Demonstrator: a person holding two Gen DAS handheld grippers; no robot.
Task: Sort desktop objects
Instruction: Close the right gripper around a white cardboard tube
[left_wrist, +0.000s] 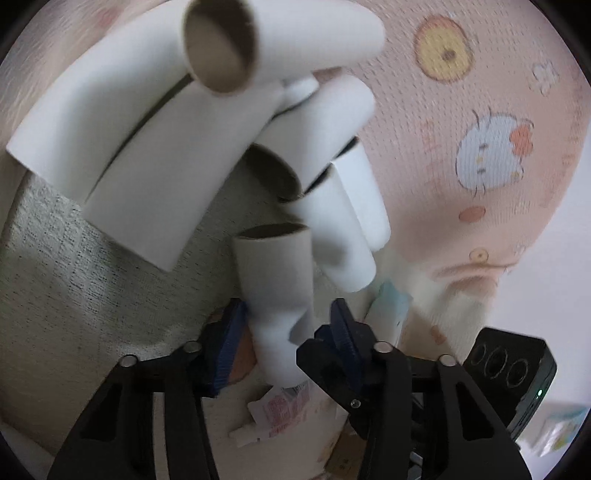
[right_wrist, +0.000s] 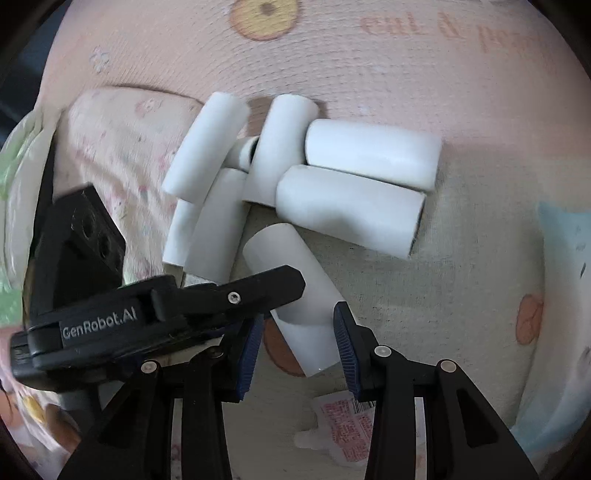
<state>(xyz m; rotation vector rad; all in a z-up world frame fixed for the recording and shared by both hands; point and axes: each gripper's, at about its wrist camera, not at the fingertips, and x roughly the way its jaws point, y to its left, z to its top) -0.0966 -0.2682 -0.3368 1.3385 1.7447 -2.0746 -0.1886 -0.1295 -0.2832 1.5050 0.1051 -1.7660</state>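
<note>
A soft pink cloth with printed cartoon animals covers the surface, and a pale beige woven cloth lies over part of it. On them rests a heap of white cardboard tubes, some crossing one another. One white cardboard tube lies apart from the heap, nearest to the tools. The right gripper has its blue-padded jaws spread on both sides of the near end of this tube, and a small gap shows at each side. In the left wrist view, the left gripper stands around the same tube, jaws spread; whether the pads touch it I cannot tell. A small white packet with red print lies just under the tube
</note>
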